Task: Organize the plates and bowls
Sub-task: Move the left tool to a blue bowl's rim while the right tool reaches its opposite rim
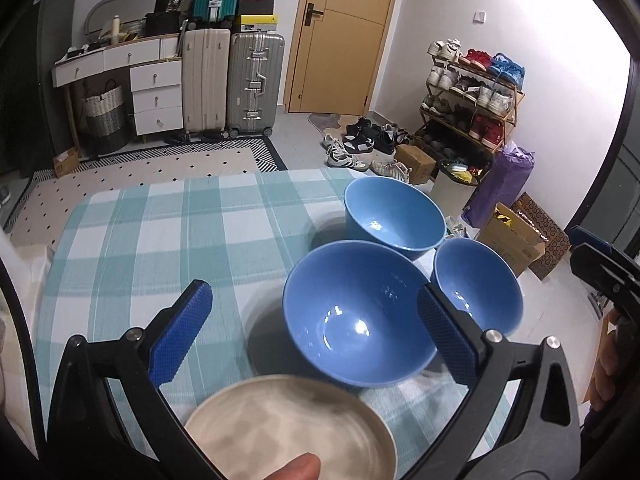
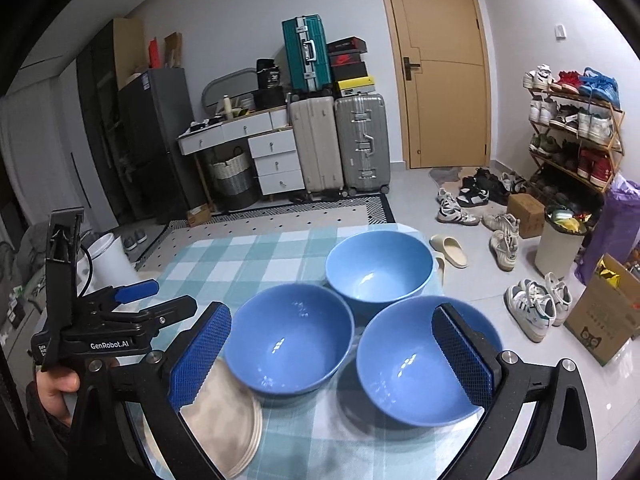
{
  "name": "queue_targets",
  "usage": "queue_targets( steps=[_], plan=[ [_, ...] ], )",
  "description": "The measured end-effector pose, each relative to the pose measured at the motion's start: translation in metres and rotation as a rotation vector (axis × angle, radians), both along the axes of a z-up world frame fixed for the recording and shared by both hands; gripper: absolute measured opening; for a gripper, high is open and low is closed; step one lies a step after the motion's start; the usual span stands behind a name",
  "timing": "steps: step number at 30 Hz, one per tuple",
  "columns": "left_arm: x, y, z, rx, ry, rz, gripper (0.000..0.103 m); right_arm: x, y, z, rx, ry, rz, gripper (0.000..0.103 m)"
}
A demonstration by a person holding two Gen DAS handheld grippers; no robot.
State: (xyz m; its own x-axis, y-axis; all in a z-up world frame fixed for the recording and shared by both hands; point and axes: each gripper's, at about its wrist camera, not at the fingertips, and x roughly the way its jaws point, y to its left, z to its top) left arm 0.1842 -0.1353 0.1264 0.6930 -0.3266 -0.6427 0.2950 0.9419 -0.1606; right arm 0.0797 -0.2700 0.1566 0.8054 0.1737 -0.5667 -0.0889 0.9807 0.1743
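Bowls, three of them and all blue, sit bunched at the right end of your checked tablecloth (image 1: 160,232): the far bowl (image 2: 379,266) behind, the left bowl (image 2: 289,344) and right bowl (image 2: 420,360) side by side in front, rims close or touching. That tight cluster reads as sorting by kind, with the beige plates (image 2: 228,408) kept as their own stack just left of them, near the table's front edge. Your left gripper (image 1: 316,332) and right gripper (image 2: 340,356) both hang above the dishes with jaws spread wide and nothing between the pads, so neither is carrying anything. Nesting the bowls looks like the sensible next step.
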Motion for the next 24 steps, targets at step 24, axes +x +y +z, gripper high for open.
queue_targets(
  steps=[24],
  plan=[
    [0.106,-0.055,-0.01,0.045,0.033,-0.01,0.102,0.116,-0.03,-0.008,0.018,0.086,-0.079,0.102]
  ],
)
